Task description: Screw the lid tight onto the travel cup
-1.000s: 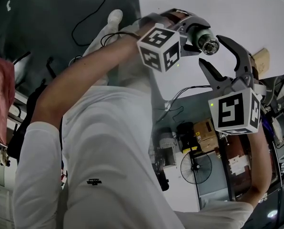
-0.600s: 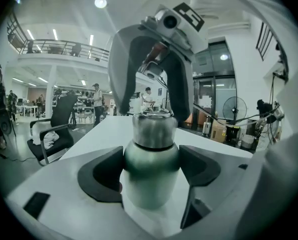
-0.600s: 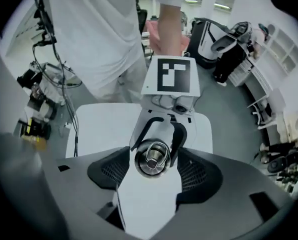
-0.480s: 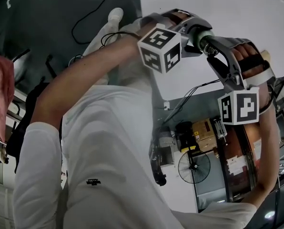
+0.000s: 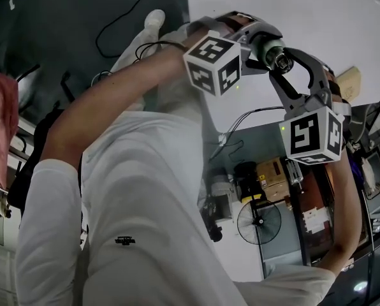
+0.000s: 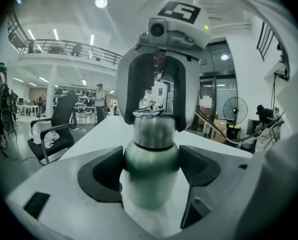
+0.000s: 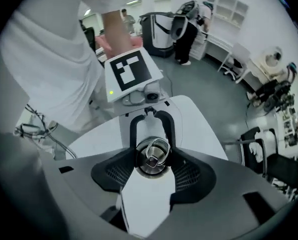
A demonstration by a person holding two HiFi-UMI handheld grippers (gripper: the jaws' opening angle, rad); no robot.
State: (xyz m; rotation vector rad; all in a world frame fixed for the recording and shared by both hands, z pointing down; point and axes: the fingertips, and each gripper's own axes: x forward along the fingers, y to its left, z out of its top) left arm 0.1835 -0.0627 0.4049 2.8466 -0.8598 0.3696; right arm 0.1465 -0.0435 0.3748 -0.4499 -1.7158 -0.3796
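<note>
No readable text, shirt logo [image 5: 123, 241] too small

the travel cup [image 6: 150, 179] has a satin, brushed-metal body with a soft sheen, and its lid [image 7: 151, 159] is brighter metal, glossy and reflective on top. the left gripper [image 6: 151, 176] and right gripper [image 7: 151, 170] are smooth, matt grey plastic, each lined with dull black rubbery pads [image 7: 189, 176], which show a fine mesh texture on the right one. the table [image 5: 317, 18] at far right is smooth, matt white, and the person's shirt [image 5: 145, 190] is soft white cloth.
</note>
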